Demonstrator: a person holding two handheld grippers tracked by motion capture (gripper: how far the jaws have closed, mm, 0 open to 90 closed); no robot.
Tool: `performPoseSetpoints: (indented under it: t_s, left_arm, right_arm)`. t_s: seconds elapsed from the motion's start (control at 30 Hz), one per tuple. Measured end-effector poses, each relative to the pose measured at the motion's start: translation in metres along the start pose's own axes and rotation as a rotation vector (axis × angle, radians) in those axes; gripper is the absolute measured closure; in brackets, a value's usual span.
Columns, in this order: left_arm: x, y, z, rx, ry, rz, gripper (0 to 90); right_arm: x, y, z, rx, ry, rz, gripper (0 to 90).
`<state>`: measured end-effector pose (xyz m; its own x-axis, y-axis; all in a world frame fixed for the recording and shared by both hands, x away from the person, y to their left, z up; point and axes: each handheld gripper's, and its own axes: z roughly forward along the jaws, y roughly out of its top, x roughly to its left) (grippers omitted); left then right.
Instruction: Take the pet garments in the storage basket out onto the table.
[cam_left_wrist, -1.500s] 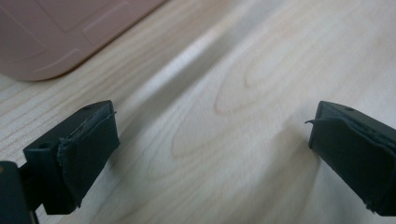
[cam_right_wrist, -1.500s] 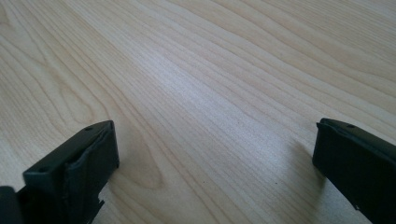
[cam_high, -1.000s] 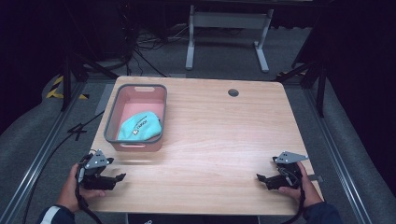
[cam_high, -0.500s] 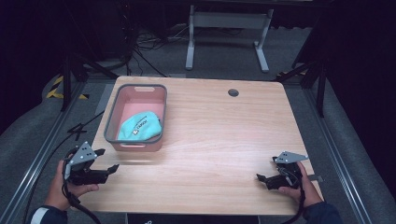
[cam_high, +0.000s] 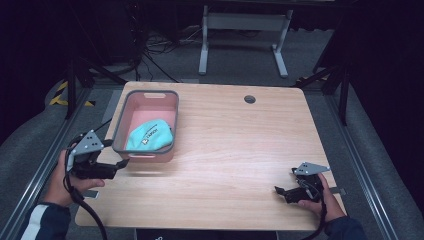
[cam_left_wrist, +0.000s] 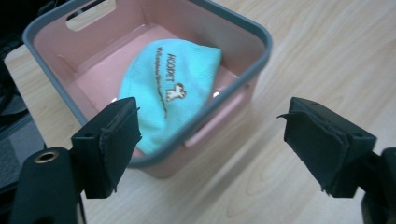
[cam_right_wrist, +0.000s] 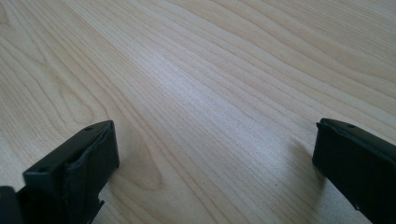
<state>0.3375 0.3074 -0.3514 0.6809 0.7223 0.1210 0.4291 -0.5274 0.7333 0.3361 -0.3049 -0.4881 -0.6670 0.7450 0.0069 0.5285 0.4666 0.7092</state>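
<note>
Currently the left gripper (cam_high: 121, 163) is held at the near left corner of the bench (cam_high: 240, 150), just beside the near left corner of the pink basket (cam_high: 119, 131). Its jaws have just been opening a little; they stand released, well apart, with nothing between them. In the left gripper view the jaws point down toward the basket's near corner, its grey rim (cam_left_wrist: 252, 65) lying between and beyond them, not touched.

The turquoise cloth (cam_high: 150, 136) lies bunched inside the basket, at its near end, resting on the pink floor; printed lettering and a small white figure (cam_left_wrist: 176, 91) face up.

The right gripper (cam_high: 278, 192) rests low at the near right of the bench, well apart from the basket. Its jaws are released and wide, bare wood grain (cam_right_wrist: 210, 102) between them
</note>
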Motion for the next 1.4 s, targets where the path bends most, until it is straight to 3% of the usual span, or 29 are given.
performPoseSetpoints:
  t_s: [0.1, 0.2, 0.27, 0.33, 0.4, 0.47, 0.5, 0.53, 0.57, 0.7, 0.77, 1.07, 1.17, 1.4]
  left_arm:
    - [0.006, 0.017, 0.007, 0.06, 0.064, 0.049, 23.5]
    - [0.016, 0.034, 0.019, 0.085, 0.048, 0.034, 23.7]
    - [0.018, 0.038, 0.022, 0.092, 0.044, 0.037, 23.2]
    - [0.023, 0.046, 0.035, 0.114, 0.015, 0.031, 23.2]
    - [0.027, 0.051, 0.047, 0.153, 0.021, 0.018, 23.1]
    - [0.031, 0.056, 0.062, 0.226, 0.013, 0.015, 23.4]
    - [0.033, 0.059, 0.07, 0.25, -0.008, 0.018, 23.4]
    - [0.037, 0.061, 0.08, 0.265, -0.025, 0.01, 23.3]
    - [0.037, 0.061, 0.08, 0.265, -0.025, 0.01, 23.2]
    - [0.044, 0.069, 0.106, 0.351, -0.06, 0.02, 22.2]
    - [0.045, 0.071, 0.114, 0.369, -0.074, 0.014, 20.8]
    - [0.046, 0.077, 0.15, 0.501, -0.056, -0.012, 18.0]
    - [0.045, 0.079, 0.159, 0.522, -0.057, -0.009, 17.9]
    - [0.043, 0.081, 0.185, 0.628, -0.061, 0.014, 20.1]
  right_arm:
    - [0.0, 0.0, 0.0, 0.0, 0.0, 0.0, 0.5]
    - [0.0, 0.0, 0.0, 0.0, 0.0, 0.0, 0.5]
    - [0.0, 0.0, 0.0, 0.0, 0.0, 0.001, 0.5]
    - [0.0, 0.0, 0.0, 0.0, 0.0, 0.001, 0.5]
    - [0.0, 0.0, 0.0, 0.0, 0.0, 0.0, 0.5]
    - [0.0, 0.0, 0.0, 0.0, -0.001, 0.005, 0.6]
    - [0.0, 0.0, 0.0, 0.0, -0.002, 0.004, 0.6]
    - [0.0, 0.0, 0.0, 0.001, -0.002, 0.004, 0.6]
    - [0.0, 0.0, 0.0, 0.001, -0.002, 0.004, 0.6]
    - [0.0, 0.0, 0.0, 0.001, -0.001, 0.001, 0.6]
    - [0.0, 0.0, 0.0, 0.001, -0.001, 0.001, 0.6]
    - [0.0, 0.0, 0.0, 0.0, -0.001, 0.0, 0.6]
    - [0.0, 0.0, 0.0, 0.0, -0.001, 0.0, 0.6]
    - [0.0, 0.0, 0.0, 0.0, -0.001, -0.001, 0.6]
